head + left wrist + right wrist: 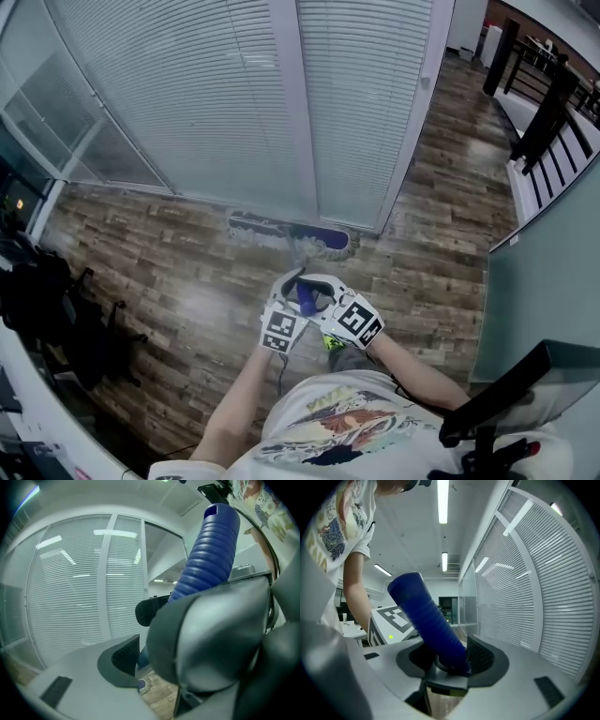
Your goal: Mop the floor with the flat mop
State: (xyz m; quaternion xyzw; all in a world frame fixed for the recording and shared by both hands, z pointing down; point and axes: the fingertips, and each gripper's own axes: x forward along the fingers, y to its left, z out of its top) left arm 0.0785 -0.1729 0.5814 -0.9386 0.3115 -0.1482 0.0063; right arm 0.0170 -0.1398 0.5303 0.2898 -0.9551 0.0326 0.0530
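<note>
Both grippers are clamped on the flat mop's blue ribbed handle, close together in front of the person's chest. In the right gripper view, the right gripper has its two dark pads pressed on either side of the handle, jaws partly spread to its width. In the left gripper view, the left gripper has the same handle against its near pad, while a grey housing in front covers the far jaw.

From the head view, the left gripper's marker cube sits just beside the right gripper's. The mop head lies flat on the wooden plank floor, right at the foot of the glass partition with closed white blinds. Dark objects that cannot be identified stand along the left edge.
</note>
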